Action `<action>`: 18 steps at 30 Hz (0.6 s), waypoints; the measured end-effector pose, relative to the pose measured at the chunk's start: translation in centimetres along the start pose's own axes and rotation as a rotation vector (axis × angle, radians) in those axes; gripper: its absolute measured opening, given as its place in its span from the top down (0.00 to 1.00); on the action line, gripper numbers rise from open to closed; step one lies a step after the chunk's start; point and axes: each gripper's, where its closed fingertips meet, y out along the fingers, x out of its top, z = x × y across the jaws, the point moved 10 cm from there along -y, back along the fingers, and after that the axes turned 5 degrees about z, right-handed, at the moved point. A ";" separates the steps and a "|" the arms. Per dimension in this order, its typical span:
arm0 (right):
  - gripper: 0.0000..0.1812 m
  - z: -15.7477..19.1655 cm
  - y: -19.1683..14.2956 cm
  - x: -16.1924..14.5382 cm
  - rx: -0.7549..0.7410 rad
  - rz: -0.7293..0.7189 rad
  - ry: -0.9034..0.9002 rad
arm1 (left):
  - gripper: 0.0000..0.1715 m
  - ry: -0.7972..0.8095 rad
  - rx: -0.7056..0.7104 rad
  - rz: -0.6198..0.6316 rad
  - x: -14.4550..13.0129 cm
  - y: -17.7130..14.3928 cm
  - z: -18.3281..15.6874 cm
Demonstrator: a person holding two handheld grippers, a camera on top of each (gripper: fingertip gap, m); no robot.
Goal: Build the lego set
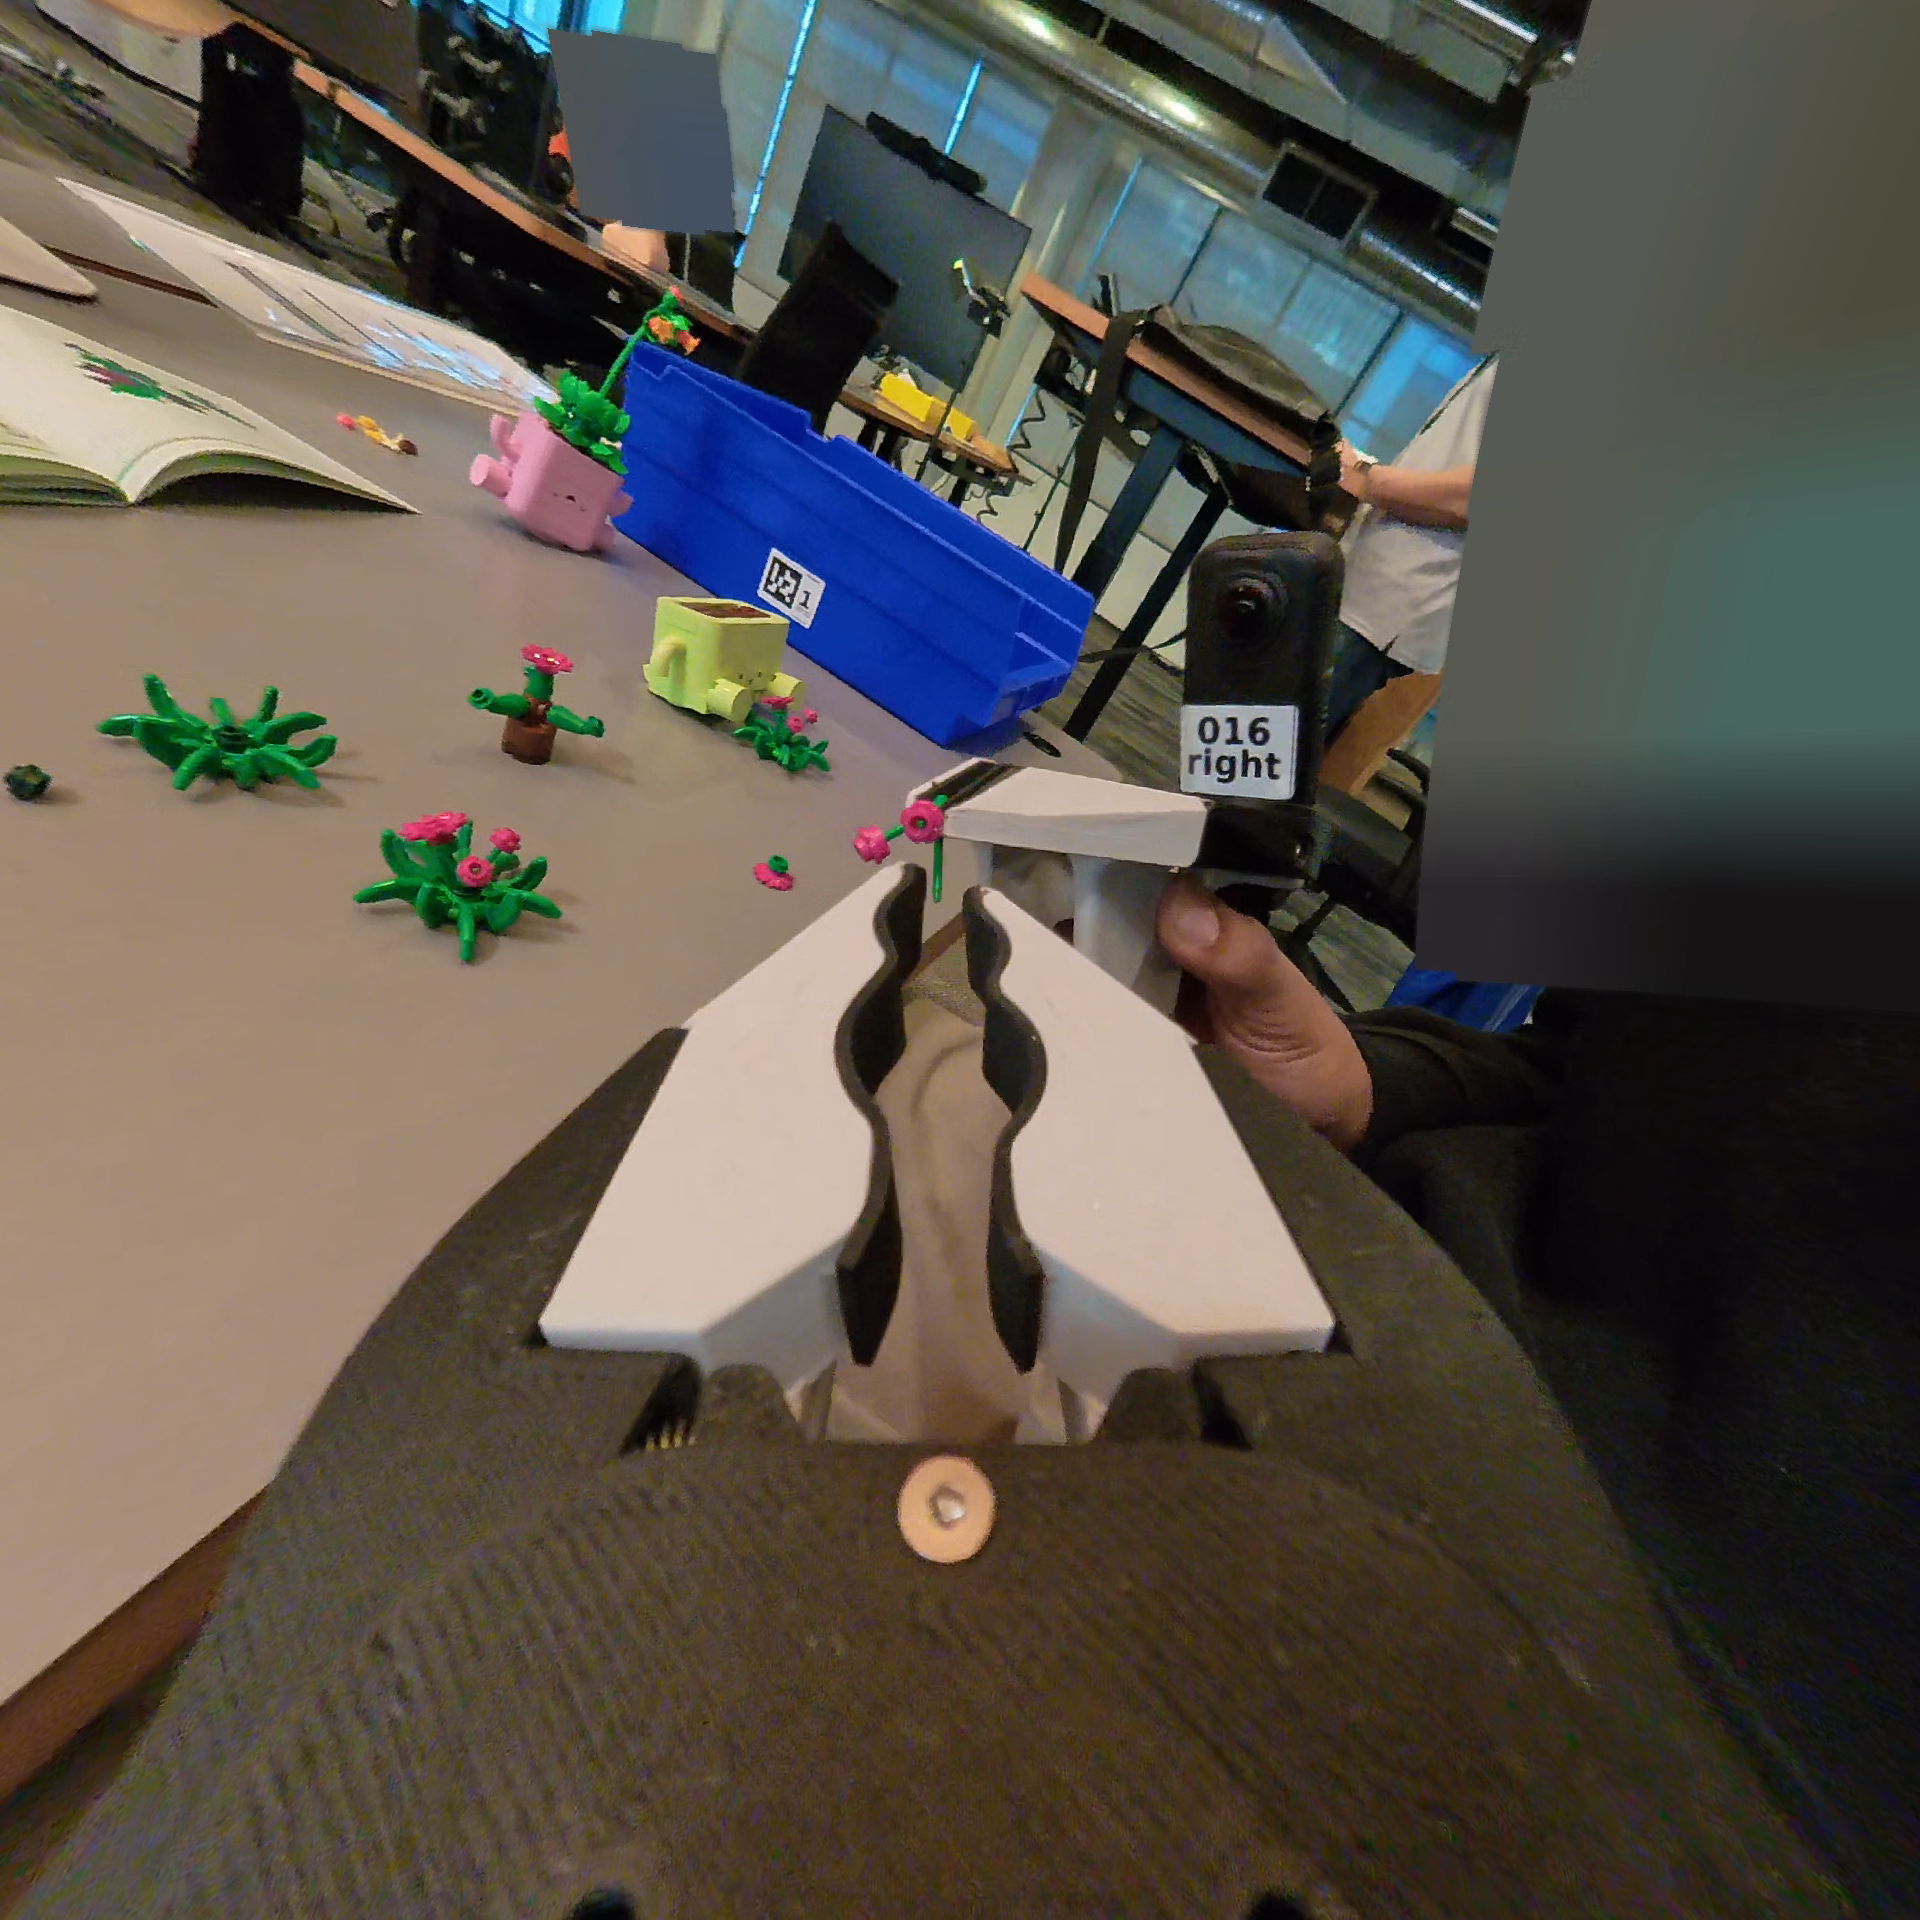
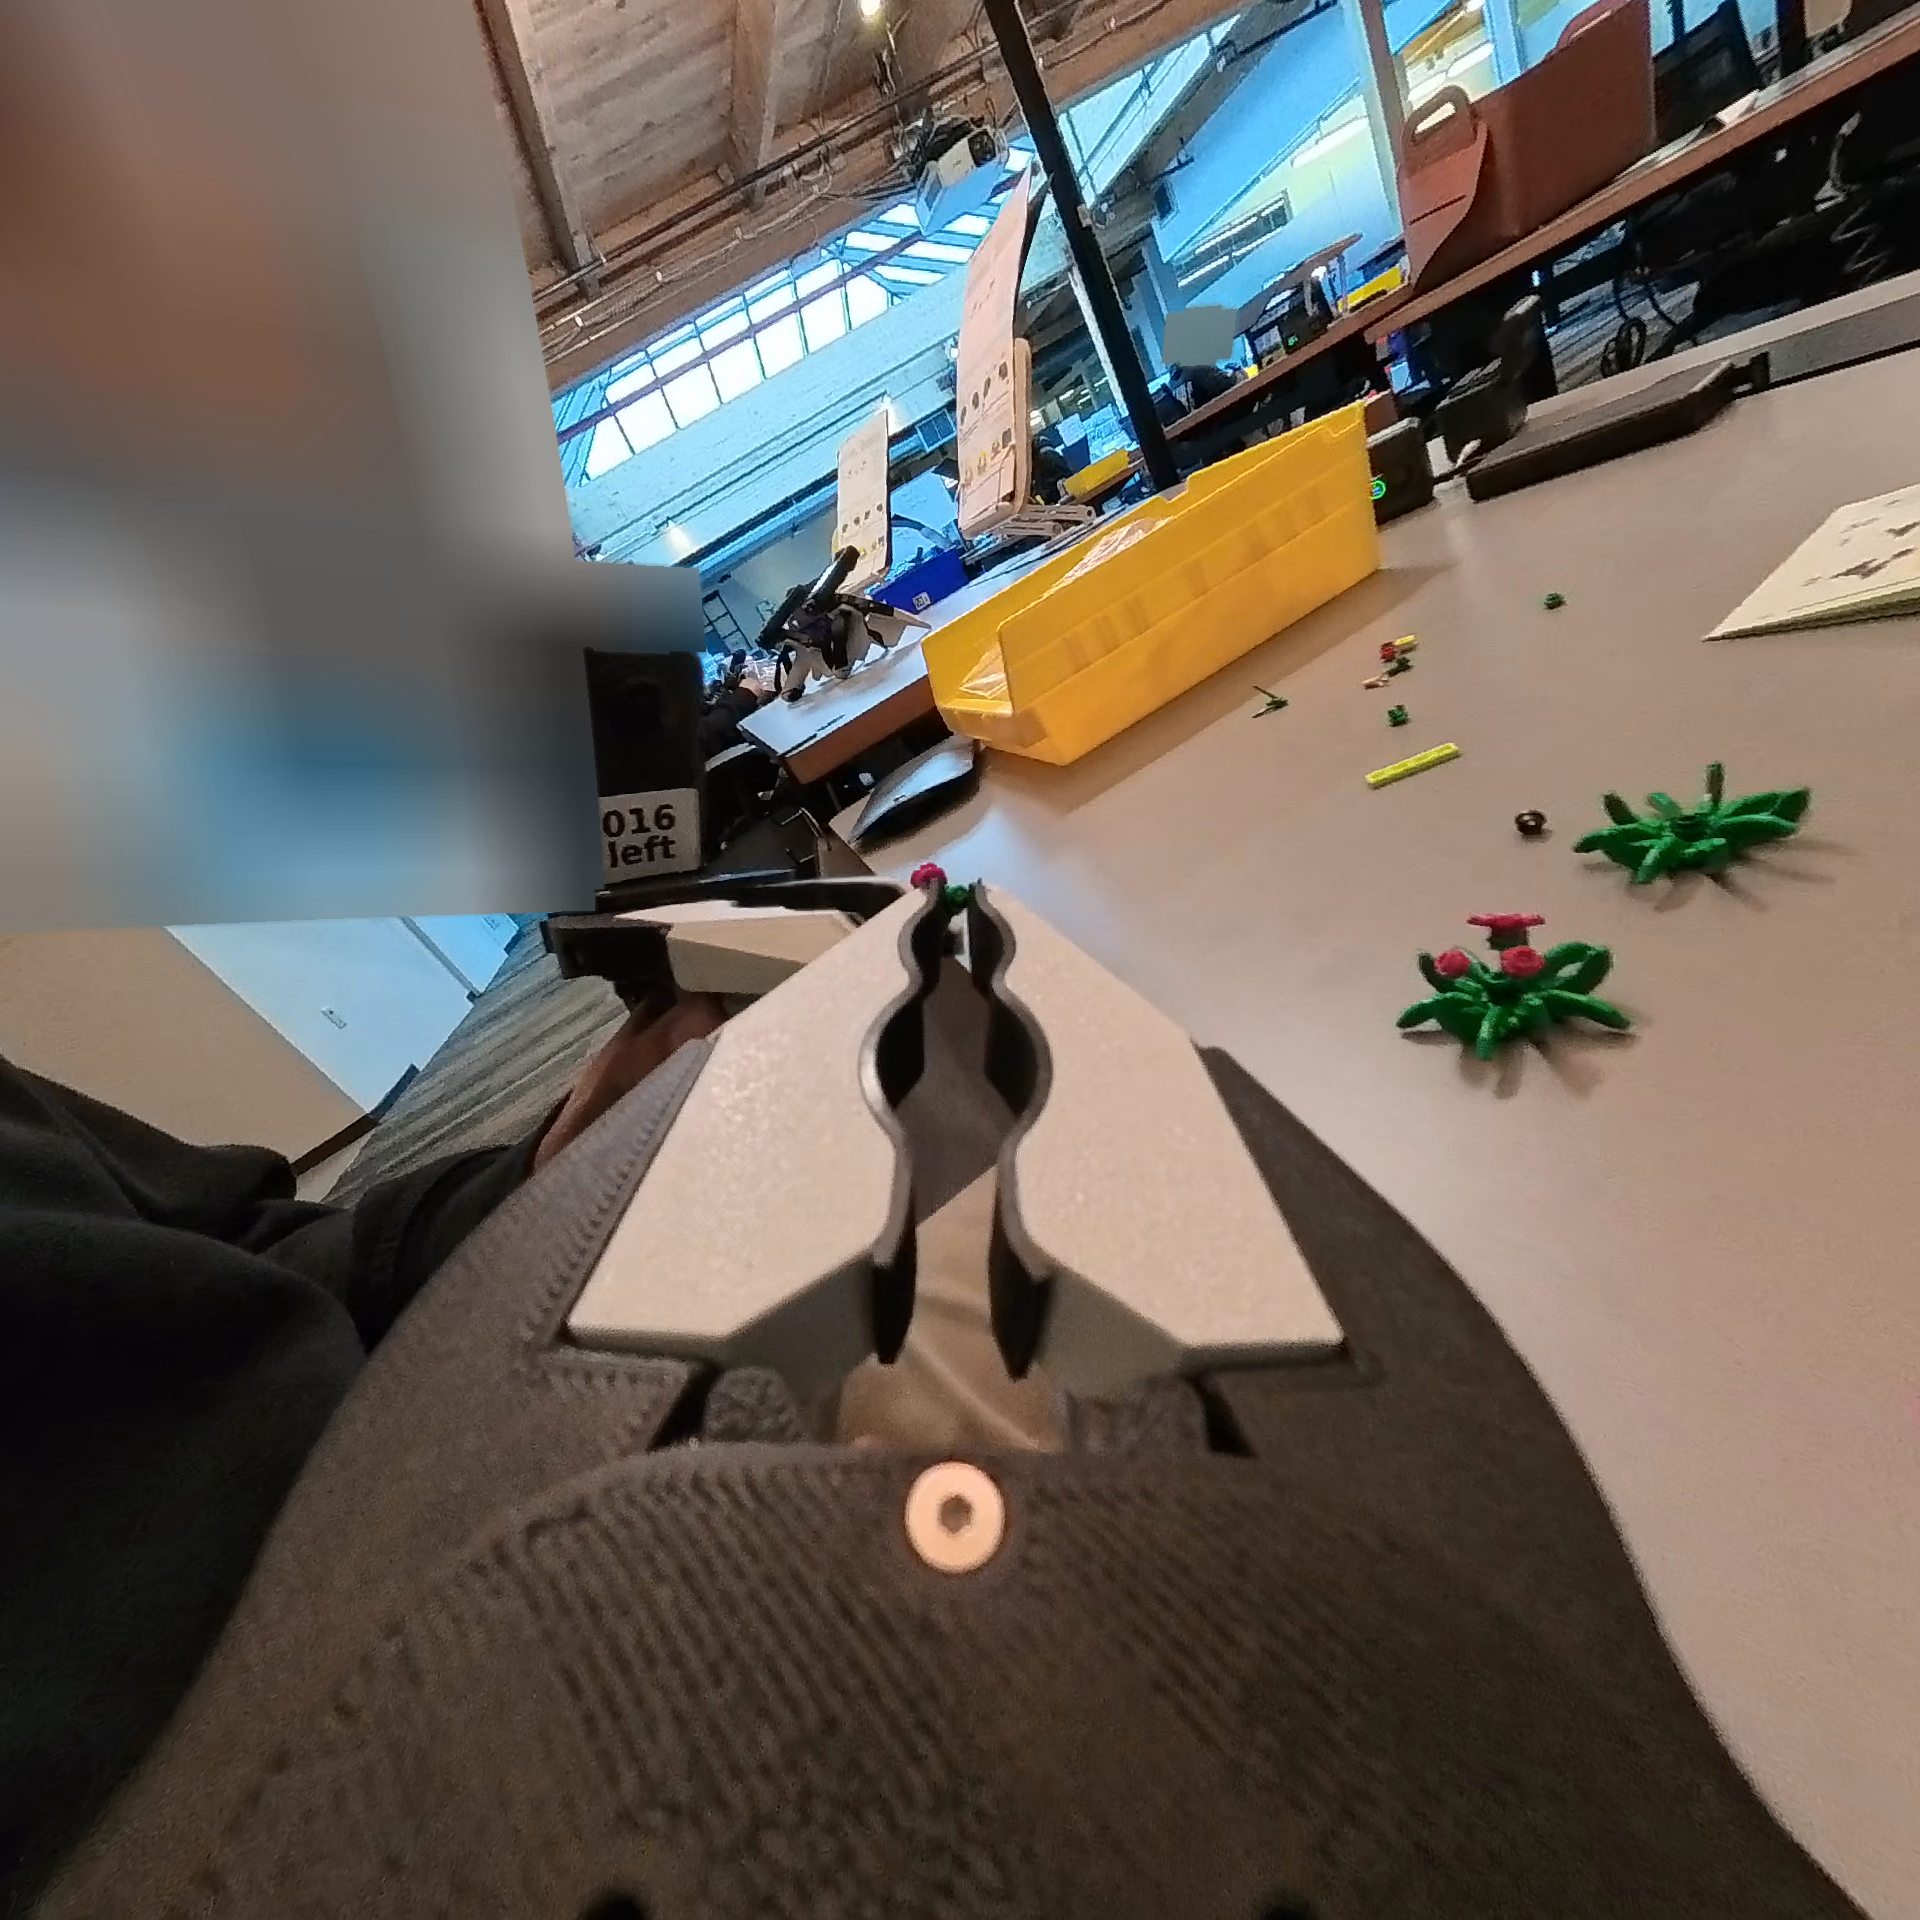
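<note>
Right tool (image 2: 958, 906) pinches flower sprig (image 2: 928, 878) at its tip.

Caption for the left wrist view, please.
Right claw holds a pink flower sprig above the left claw, over the grey table.

Blue bin (image 1: 852, 561), yellow bin (image 2: 1164, 613), grey table (image 1: 312, 1039)

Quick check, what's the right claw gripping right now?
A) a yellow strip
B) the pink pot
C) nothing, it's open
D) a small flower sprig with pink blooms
D: the right claw is shut on a flower sprig, its pink blooms and green stem sticking out at the tips, just ahead of the left claw, which holds nothing.
</note>
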 end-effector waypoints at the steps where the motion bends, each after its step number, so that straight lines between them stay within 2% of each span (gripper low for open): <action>1: 0.99 0.1 0.1 0.0 0.005 0.004 -0.002 | 0.97 -0.003 -0.002 -0.001 0.0 0.0 0.0; 8: 0.99 0.3 0.3 -0.2 0.032 0.029 -0.033 | 1.00 -0.005 -0.013 0.007 0.0 -0.3 0.1; 11: 0.91 -0.2 -0.2 0.3 0.041 0.072 -0.105 | 1.00 -0.018 -0.034 0.013 0.0 -0.6 0.2; 15: 0.80 -0.3 -1.6 1.6 0.133 0.153 -0.327 | 1.00 -0.054 -0.077 0.058 -0.2 -0.7 0.7; 18: 0.81 0.2 -2.2 1.8 0.182 0.319 -0.572 | 1.00 -0.075 -0.123 0.134 -0.6 -0.3 0.9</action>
